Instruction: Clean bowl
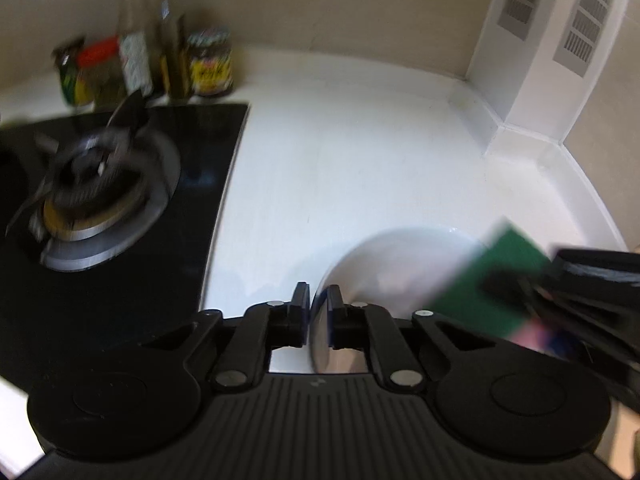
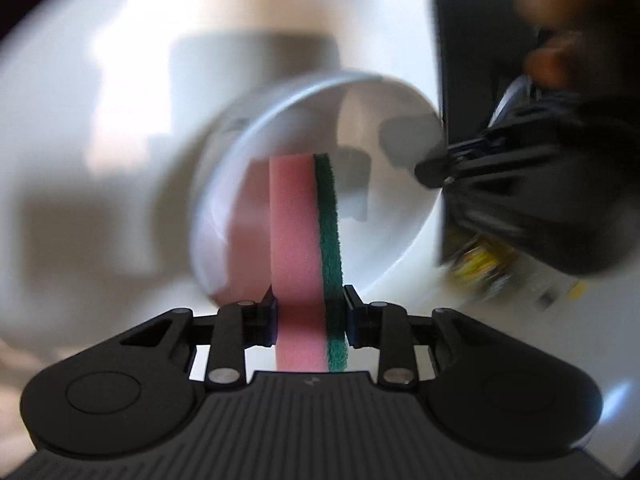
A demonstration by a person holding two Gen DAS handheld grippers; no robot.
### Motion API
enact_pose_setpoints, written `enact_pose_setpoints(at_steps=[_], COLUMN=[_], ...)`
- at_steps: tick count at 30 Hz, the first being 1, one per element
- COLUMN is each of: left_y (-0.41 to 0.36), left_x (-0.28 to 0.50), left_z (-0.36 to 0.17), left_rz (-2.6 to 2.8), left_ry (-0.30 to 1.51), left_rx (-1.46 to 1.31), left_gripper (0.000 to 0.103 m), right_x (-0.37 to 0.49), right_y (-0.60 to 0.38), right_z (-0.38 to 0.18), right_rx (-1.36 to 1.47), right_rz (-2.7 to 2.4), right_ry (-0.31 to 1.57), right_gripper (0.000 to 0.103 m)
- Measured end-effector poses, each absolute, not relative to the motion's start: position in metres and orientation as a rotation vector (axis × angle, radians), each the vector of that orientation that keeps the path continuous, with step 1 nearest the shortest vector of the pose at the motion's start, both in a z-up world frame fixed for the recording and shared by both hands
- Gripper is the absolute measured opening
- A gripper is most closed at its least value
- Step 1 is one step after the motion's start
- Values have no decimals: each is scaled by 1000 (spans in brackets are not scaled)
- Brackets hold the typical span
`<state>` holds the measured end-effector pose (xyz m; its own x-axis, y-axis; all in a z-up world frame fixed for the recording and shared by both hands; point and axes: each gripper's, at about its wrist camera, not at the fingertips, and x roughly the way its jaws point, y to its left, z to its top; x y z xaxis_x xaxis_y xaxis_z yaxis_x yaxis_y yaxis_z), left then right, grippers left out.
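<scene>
The white bowl (image 1: 394,264) stands tipped on its side on the white surface (image 1: 340,168), just beside the black hob's right edge. The left tongs (image 1: 319,300) straddle its rim, pads slightly apart, not pressing. The right tongs (image 2: 310,308) are clamped on the pink-and-green sponge (image 2: 306,248). A hard push with the sponge could roll the unclamped bowl off toward the surface's near edge

My left claw (image 1: 319,300) straddles the near rim of the white bowl (image 1: 400,264) — one finger inside, one outside. The bowl sits on the white table (image 1: 340,160), a green sponge (image 1: 496,280) at its right edge — stove (image 1: 120,200) to the left.
</scene>
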<state>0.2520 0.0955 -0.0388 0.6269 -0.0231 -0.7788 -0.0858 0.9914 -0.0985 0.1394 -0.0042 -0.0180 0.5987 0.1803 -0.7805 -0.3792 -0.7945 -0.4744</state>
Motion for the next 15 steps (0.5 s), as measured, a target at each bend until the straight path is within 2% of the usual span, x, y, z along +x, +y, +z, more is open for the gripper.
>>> enact_pose_setpoints(at_steps=[3,6,9,12,15], left_y=[94,98,101,108,113], left_x=[261,268,266,253,237], left_z=[-39,-34,-24,-12,-14], left_rz=[15,-3,-7,-11,31], left_ry=[884,934,990,1060,1094], left_rx=[-112,-111,-110,-157,-244], left_gripper=[17,12,5,5,6], right_x=[141,162,172,173,168], right_y=[12,17,13,11,11], right_z=[11,26,26,22,7], right_rx=[-1918,-1727,-1738,-1789,-1906], right_rz=[1259,1193,1111,1061,1027], right_ry=[353,443,401,320,132], right_gripper=[27,27,26,26,26])
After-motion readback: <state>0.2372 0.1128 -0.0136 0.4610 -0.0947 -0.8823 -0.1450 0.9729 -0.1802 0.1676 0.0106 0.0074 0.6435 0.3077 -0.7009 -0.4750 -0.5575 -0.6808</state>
